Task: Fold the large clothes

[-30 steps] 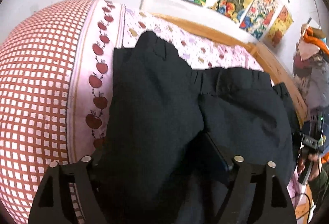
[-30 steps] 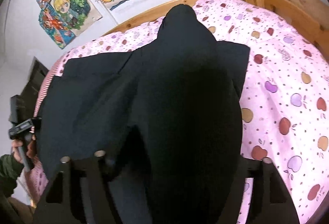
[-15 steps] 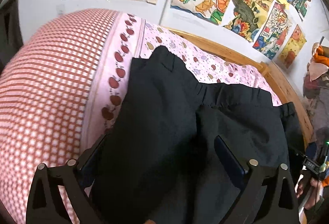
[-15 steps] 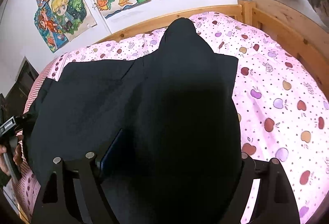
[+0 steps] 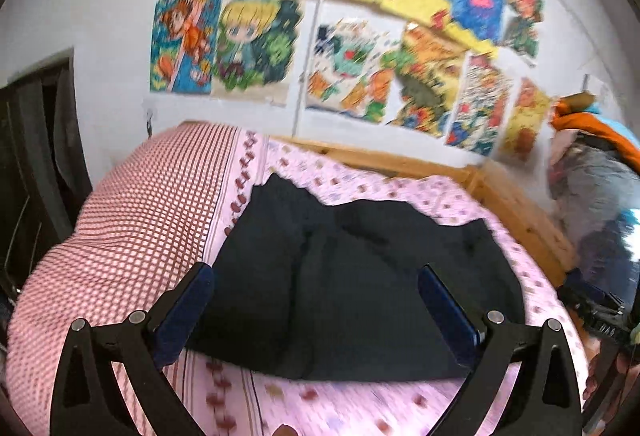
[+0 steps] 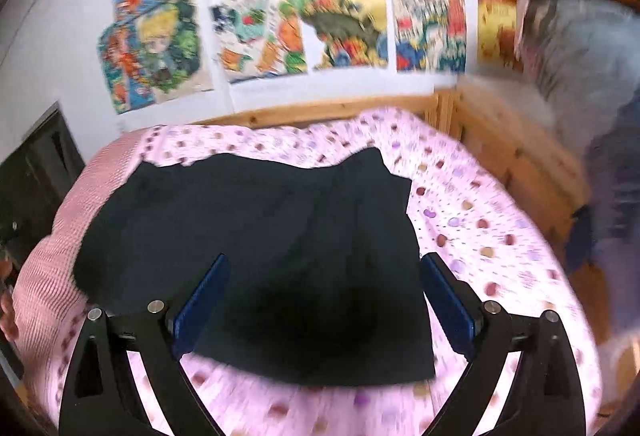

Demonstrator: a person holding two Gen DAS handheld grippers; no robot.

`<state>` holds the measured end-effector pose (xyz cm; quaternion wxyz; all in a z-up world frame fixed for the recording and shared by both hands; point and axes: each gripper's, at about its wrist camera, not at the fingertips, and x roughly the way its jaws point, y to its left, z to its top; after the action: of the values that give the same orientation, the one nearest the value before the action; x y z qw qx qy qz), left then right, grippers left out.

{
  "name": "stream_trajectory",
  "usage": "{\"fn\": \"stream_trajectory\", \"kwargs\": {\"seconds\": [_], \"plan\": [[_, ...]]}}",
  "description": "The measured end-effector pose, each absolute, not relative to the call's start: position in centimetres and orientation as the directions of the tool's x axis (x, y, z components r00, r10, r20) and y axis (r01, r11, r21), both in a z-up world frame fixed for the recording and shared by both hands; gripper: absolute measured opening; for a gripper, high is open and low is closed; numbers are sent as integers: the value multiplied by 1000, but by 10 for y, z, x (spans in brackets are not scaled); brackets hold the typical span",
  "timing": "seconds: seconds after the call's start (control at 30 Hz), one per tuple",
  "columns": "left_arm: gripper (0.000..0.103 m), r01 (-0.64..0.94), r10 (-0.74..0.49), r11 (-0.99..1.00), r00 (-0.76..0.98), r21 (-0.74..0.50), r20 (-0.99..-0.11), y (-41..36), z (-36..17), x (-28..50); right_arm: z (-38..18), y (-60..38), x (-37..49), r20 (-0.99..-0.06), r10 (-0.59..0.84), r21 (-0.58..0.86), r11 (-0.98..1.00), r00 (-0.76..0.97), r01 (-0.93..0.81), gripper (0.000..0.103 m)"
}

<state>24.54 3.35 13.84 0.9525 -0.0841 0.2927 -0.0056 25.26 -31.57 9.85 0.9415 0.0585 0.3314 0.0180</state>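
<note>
A black garment (image 5: 352, 284) lies folded on the pink apple-print bed sheet (image 5: 400, 408), its near edge a straight fold. My left gripper (image 5: 316, 276) hangs above and in front of it, open, with nothing between its blue pads. In the right wrist view the same black garment (image 6: 280, 256) is spread on the bed sheet (image 6: 500, 256). My right gripper (image 6: 324, 268) hovers over its near edge with its jaws opening wide and nothing held between them. Both views are blurred by motion.
A red-checked quilt (image 5: 132, 220) covers the bed's left part. A wooden bed frame (image 6: 500, 144) runs along the back and right. Posters (image 5: 360, 64) cover the wall. Hanging clothes (image 6: 580, 68) sit at the right, dark furniture (image 5: 32, 156) at the left.
Both grippers let go of the black garment and pulled back and up from it. Their jaws spread wider. The garment now lies flat on the bed.
</note>
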Motion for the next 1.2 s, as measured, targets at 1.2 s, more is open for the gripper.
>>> {"fn": "stream_trajectory", "kwargs": {"seconds": [1.2], "plan": [[103, 25, -44, 998, 913, -51, -406, 47, 106, -26, 92, -233, -41, -369, 157, 136, 984, 916, -113, 95]]}}
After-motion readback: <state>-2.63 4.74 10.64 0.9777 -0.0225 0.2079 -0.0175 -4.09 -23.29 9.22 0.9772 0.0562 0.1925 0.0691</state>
